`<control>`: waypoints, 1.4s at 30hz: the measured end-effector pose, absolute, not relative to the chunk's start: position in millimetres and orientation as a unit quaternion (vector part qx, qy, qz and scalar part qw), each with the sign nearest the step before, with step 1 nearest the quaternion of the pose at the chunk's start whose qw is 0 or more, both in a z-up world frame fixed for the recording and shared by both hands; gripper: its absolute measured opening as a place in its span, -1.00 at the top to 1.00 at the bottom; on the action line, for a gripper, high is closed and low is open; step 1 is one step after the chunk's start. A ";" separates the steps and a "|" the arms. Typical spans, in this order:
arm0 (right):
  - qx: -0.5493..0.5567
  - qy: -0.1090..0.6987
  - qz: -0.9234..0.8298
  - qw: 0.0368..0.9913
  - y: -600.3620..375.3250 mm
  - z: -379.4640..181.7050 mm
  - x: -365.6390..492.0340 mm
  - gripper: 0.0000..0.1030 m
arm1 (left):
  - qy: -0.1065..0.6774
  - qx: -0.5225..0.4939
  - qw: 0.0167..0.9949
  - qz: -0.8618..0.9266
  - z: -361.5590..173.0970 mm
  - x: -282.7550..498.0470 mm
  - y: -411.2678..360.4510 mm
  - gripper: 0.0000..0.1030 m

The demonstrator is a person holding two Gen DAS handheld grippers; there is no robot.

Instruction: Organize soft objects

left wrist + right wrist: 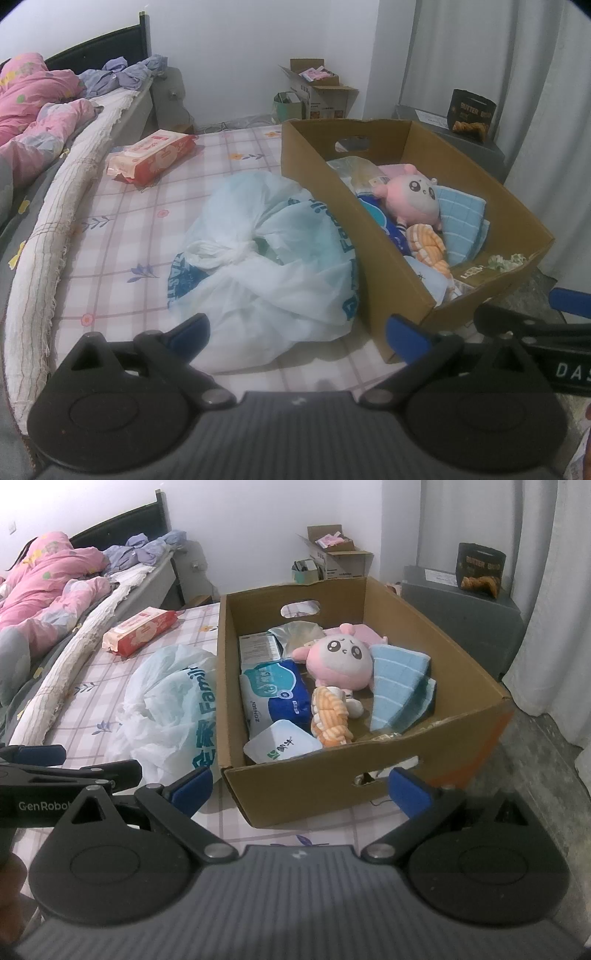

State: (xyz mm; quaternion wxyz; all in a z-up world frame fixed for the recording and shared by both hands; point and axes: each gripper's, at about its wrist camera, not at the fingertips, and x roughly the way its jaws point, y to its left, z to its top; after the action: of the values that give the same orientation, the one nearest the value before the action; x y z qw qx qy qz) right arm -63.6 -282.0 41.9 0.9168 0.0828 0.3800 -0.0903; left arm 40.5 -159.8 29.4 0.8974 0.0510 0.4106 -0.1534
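Note:
A cardboard box (332, 775) stands on the checked bed sheet (122, 221); it also shows in the left wrist view (332, 206). Inside lie a pink plush doll (341, 657), a blue folded cloth (397, 686), an orange striped soft toy (328, 716), a blue-white tissue pack (275, 690) and a white wipes pack (282, 744). A knotted white plastic bag (266, 258) lies left of the box, touching it. My left gripper (297, 330) is open and empty, just before the bag. My right gripper (299, 788) is open and empty at the box's near wall.
A red-white wipes pack (151, 157) lies on the sheet further back. A rolled mat (55, 236) and pink bedding (37, 107) run along the left. Small boxes (317, 92) stand by the wall. A grey cabinet (461, 616) with a dark bag (480, 570) stands right, by curtains.

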 end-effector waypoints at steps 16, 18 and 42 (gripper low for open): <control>0.083 0.380 -0.091 0.917 -281.4 41.9 -63.3 -0.97 | 0.414 0.051 0.896 -0.155 29.7 42.8 -161.2 -0.97; 0.083 0.380 -0.091 0.917 -281.3 41.9 -63.2 -0.98 | 0.414 0.051 0.895 -0.155 29.7 42.7 -161.0 -0.97; 0.083 0.381 -0.091 0.916 -282.4 41.6 -63.8 -0.98 | 0.421 0.050 0.892 -0.156 26.5 44.0 -160.7 -0.97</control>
State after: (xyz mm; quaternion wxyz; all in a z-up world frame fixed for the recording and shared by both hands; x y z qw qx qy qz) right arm -63.8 -282.4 41.6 0.9162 0.0828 0.3814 -0.0914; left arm 44.0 -160.7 26.5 0.8923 0.0498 0.4208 -0.1558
